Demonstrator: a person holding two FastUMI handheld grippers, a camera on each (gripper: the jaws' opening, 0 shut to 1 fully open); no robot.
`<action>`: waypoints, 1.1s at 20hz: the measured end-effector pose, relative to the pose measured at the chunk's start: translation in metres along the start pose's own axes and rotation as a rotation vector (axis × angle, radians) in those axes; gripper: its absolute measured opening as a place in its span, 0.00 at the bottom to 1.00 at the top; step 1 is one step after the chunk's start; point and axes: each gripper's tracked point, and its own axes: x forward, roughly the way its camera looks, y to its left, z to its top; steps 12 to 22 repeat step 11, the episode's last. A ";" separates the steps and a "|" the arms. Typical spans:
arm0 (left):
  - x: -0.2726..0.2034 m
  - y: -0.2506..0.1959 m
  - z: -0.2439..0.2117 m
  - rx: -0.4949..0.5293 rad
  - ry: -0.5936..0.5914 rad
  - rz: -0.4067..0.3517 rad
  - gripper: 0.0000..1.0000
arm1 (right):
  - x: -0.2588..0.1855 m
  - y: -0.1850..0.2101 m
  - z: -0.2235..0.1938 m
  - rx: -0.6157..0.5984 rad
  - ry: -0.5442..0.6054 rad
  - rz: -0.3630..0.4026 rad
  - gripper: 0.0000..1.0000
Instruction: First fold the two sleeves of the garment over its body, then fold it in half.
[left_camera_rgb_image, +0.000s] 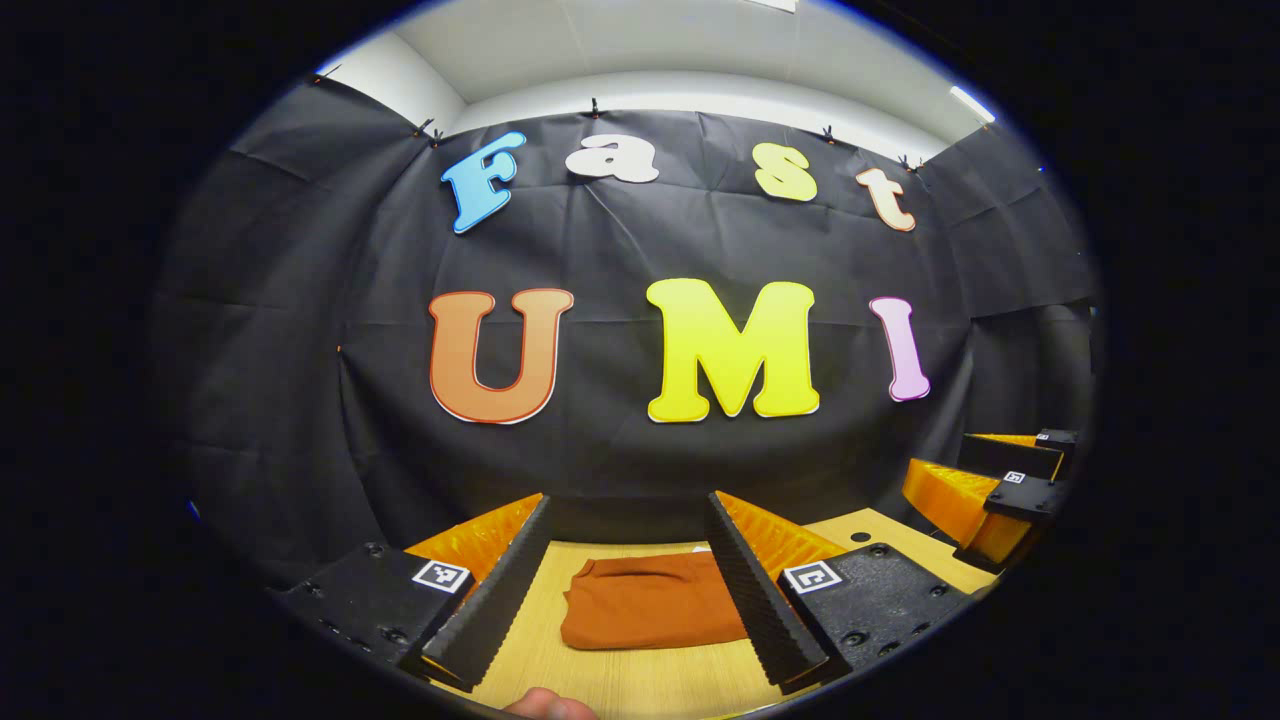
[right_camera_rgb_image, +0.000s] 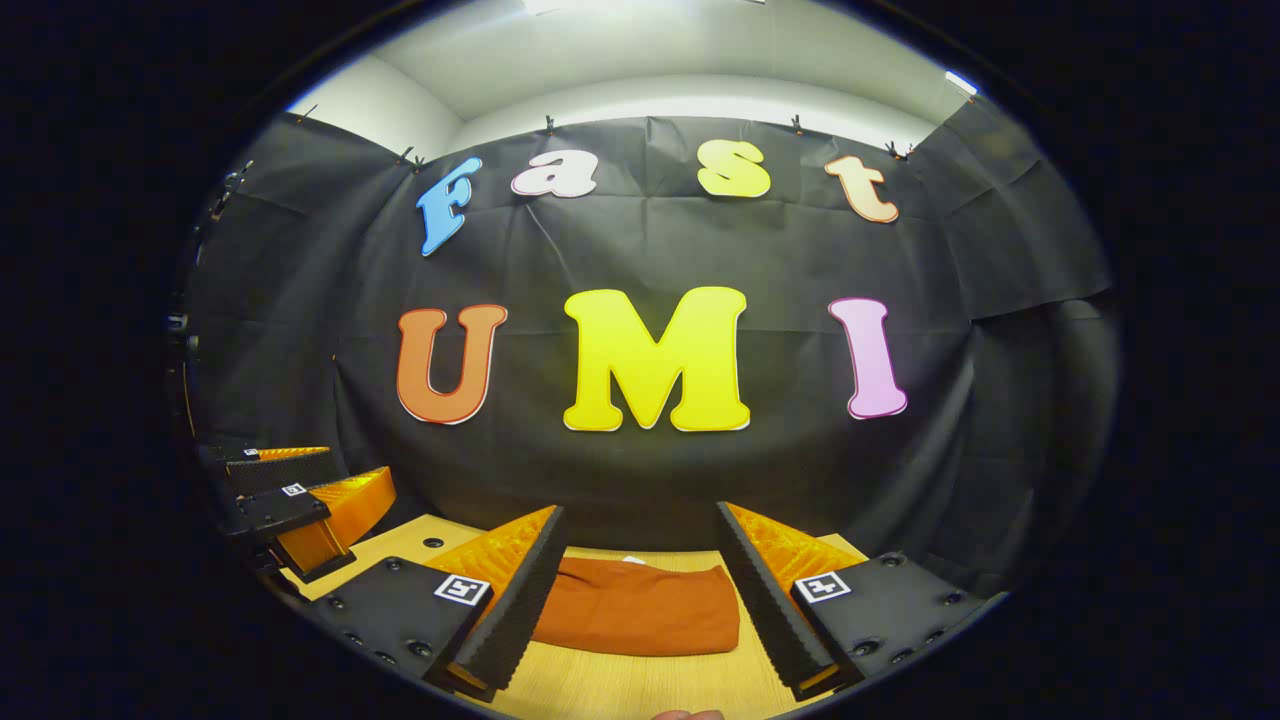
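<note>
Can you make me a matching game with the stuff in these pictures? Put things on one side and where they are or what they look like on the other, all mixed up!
Things:
1. garment
2. table
3. left hand-held gripper
4. right hand-held gripper

Descriptions:
A. light wood, underneath everything
B. open, with the other gripper off to its right side in its own view
C. rust-orange, lying in a folded bundle
D. open, with the other gripper off to its left side in its own view

Right pairs: 1-C, 2-A, 3-B, 4-D
</note>
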 end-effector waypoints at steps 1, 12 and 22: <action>0.001 -0.001 -0.001 0.001 -0.001 -0.002 1.00 | 0.001 0.000 -0.001 0.006 0.003 0.000 0.94; 0.004 -0.008 0.002 0.027 -0.007 0.017 0.98 | 0.008 0.004 -0.002 0.024 0.013 0.050 0.94; 0.004 -0.008 0.002 0.027 -0.007 0.017 0.98 | 0.008 0.004 -0.002 0.024 0.013 0.050 0.94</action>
